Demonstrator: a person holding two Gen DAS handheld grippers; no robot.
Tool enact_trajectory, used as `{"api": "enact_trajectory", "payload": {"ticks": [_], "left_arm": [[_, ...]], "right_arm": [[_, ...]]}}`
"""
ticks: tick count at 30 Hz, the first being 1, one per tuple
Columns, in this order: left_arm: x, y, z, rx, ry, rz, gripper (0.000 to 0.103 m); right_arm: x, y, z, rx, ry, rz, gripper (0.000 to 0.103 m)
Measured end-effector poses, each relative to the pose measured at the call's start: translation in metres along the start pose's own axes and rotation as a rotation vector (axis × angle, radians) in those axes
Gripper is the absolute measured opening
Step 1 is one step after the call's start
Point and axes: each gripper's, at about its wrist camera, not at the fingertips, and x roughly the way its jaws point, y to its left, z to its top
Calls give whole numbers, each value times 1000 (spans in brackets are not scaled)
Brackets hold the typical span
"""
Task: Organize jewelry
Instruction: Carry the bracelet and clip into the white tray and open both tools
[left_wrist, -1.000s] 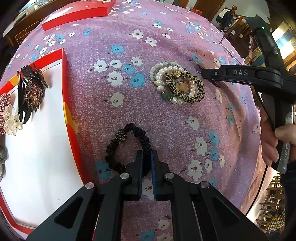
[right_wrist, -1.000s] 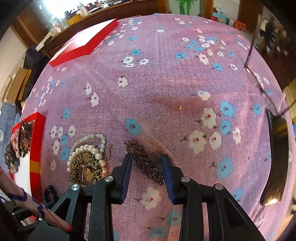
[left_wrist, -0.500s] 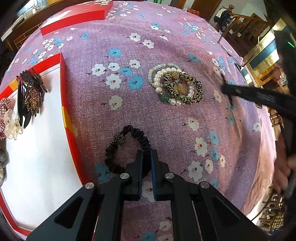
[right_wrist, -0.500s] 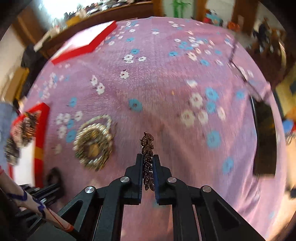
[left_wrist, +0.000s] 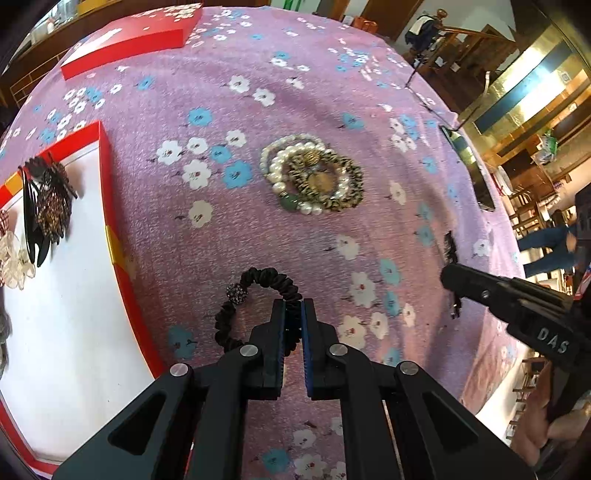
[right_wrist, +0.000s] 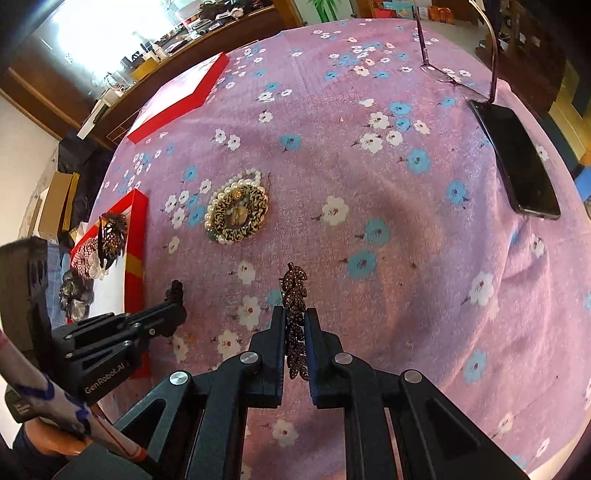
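Both grippers tilt steeply down, left gripper (left_wrist: 293, 317) jaws clamping scrunchie (left_wrist: 258, 295), right gripper (right_wrist: 295, 328) jaws clamping hair clip (right_wrist: 295, 317).

Bench cloth (right_wrist: 369, 177): woven fabric, matt, slightly rough, lilac with printed flowers.
Hair tie (left_wrist: 258, 280): black gathered cloth, faint sheen, with one glittery bead.
Hair clip (right_wrist: 295, 321): brown, studded with small sparkling stones, rough surface.
Bracelets (left_wrist: 312, 173): glossy smooth pearl beads; one green bead; leopard-print cloth ring.
Box (left_wrist: 107, 206): red card walls, smooth; white matt lining.
Left gripper (left_wrist: 293, 325) and right gripper (right_wrist: 295, 332): matt black plastic, blue pads, bright metal screws.
Phone (right_wrist: 517, 166): black, glossy, glassy face.
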Motion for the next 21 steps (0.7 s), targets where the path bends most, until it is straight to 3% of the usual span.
{"api": "enact_trajectory", "payload": {"ticks": [21], "left_arm": [[-48,6,1,28,-85,-48,7]], "right_arm": [[-2,33,-9,-26,-11,-4,10]]}}
